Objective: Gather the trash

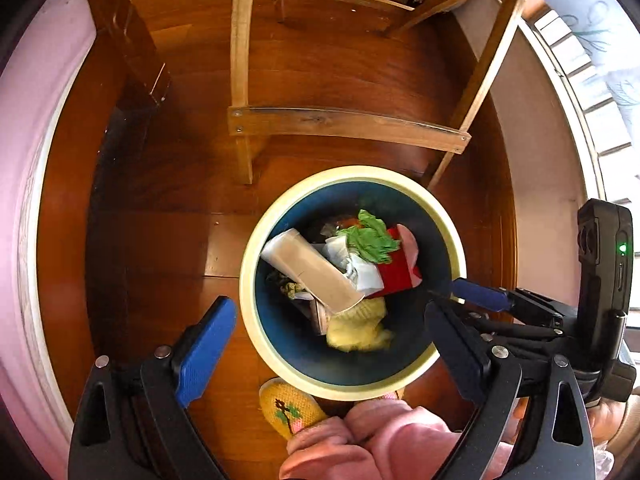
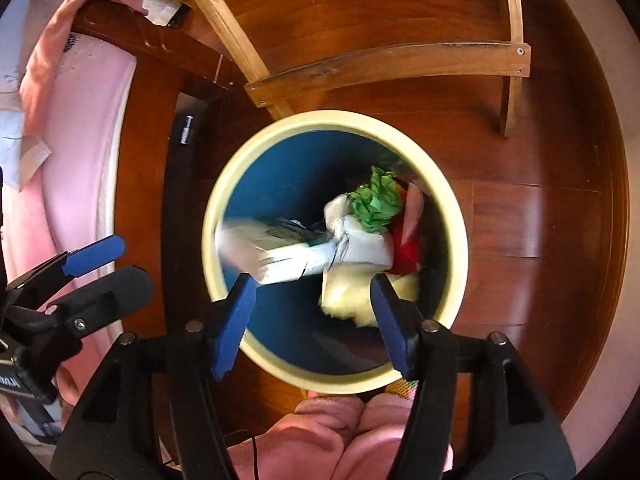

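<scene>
A round bin with a cream rim (image 1: 246, 280) (image 2: 212, 240) and a blue inside stands on the wooden floor below both grippers. It holds a beige carton (image 1: 312, 268), crumpled green paper (image 1: 370, 240) (image 2: 376, 200), a red box (image 1: 398, 276) (image 2: 406, 248), white paper and a yellow wad (image 1: 358, 328) (image 2: 344, 296). My left gripper (image 1: 332, 348) hangs wide open over the bin's near rim with nothing in it. My right gripper (image 2: 312, 316) is open above the bin. A blurred white carton (image 2: 276, 256) lies just beyond its fingers, untouched by the pads. Its blue pad (image 1: 480, 294) shows at the bin's right rim.
A wooden chair's legs and curved rail (image 1: 344, 124) (image 2: 392, 64) stand just behind the bin. A person's knees in pink (image 1: 380, 436) and a yellow knitted slipper (image 1: 292, 404) are at the near side. Pink bedding (image 1: 24, 160) and a dark bed frame fill the left.
</scene>
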The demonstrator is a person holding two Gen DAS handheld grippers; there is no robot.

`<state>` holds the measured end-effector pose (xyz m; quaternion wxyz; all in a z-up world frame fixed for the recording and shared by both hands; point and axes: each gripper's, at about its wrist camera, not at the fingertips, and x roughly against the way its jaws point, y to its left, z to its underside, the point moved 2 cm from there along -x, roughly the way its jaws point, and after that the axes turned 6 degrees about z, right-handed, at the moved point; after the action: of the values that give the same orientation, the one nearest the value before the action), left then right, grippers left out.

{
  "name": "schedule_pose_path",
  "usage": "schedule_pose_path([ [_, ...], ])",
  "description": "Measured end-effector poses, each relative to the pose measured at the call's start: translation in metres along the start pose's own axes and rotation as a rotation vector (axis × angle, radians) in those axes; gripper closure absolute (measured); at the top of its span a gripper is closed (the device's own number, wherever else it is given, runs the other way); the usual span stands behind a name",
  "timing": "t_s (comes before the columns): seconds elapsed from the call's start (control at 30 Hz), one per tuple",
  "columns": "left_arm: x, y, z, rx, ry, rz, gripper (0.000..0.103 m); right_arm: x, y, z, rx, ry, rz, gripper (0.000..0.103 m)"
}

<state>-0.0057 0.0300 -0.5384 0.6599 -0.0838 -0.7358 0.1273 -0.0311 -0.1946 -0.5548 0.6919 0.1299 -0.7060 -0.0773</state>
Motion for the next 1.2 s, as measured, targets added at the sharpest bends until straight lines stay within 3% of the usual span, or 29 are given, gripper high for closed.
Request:
schedule_pose_path([
  [0.23, 0.007, -0.004, 0.000, 0.008, -0.014, -0.023, 0.007, -0.001, -0.008, -0.024, 0.014, -0.045, 0.049, 0.046],
  [0.53, 0.056, -0.030, -0.012, -0.029, -0.050, -0.030, 0.007, 0.045, 0.003, -0.033, -0.006, -0.114, 0.086, 0.046],
  [0.77, 0.117, -0.059, -0.023, -0.049, -0.090, -0.041, 0.007, 0.114, 0.014, -0.038, -0.026, -0.166, 0.108, 0.046],
  [1.2, 0.298, -0.115, -0.053, -0.067, -0.236, -0.066, 0.007, 0.304, 0.065, -0.049, -0.020, -0.278, 0.144, 0.046],
])
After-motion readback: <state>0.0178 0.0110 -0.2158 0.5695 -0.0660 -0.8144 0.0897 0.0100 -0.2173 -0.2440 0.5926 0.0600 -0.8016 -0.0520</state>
